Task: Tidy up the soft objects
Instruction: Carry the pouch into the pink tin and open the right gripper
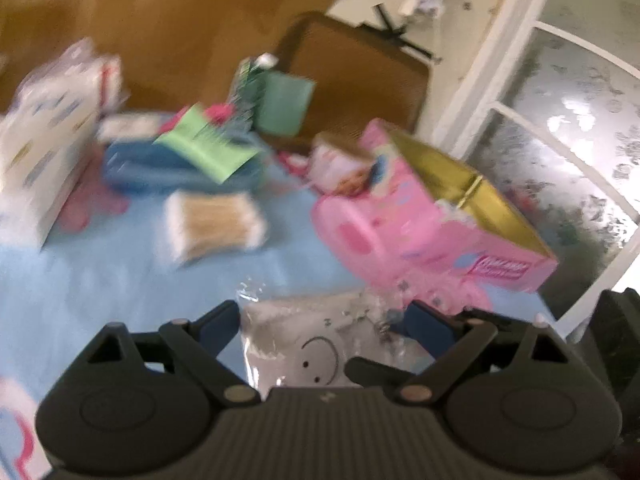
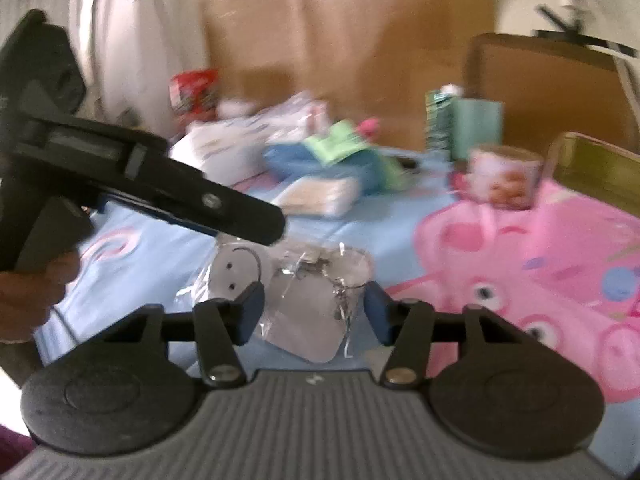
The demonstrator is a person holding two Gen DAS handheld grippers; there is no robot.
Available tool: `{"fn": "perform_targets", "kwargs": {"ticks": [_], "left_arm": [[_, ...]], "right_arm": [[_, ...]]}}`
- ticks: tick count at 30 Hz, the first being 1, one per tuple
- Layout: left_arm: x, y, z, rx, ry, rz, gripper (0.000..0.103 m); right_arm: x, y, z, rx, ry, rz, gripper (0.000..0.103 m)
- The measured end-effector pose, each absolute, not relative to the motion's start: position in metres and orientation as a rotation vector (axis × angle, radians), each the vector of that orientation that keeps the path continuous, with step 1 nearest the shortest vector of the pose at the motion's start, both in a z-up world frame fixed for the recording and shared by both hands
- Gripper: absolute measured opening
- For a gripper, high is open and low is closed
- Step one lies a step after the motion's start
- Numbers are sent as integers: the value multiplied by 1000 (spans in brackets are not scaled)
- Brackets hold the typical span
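Note:
A clear plastic bag of white soft pads with a smiley face [image 1: 316,340] lies on the light blue sheet [image 1: 120,280]. My left gripper [image 1: 324,320] is open, its fingers on either side of the bag. The same bag [image 2: 304,292] shows in the right wrist view. My right gripper [image 2: 312,312] is open around its near end. The left gripper's body [image 2: 132,180] reaches over the bag's smiley end from the left. Both views are blurred.
A pink box with a gold inside [image 1: 440,216] stands at the right. A pack of cotton swabs [image 1: 216,224], a blue pouch with a green packet [image 1: 180,160], white tissue packs [image 1: 48,140], a baby-print mug [image 2: 504,180] and a green carton [image 2: 464,124] lie farther back.

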State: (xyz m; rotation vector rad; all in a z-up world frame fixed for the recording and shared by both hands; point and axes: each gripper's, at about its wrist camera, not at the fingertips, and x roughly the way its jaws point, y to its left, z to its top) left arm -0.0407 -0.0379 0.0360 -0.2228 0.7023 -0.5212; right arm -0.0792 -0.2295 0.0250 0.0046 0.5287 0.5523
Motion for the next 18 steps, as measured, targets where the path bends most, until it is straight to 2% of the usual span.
{"fn": "perform_targets", "kwargs": {"ticks": [4,18], "left_arm": [[-32,-68,60,-149,641,-557,93],[6,-173,114,-18,525,-707,94]], "right_arm": [[-75,-251,33,53,495,461,43],[-74,-336,82,181,241,197,42]]}}
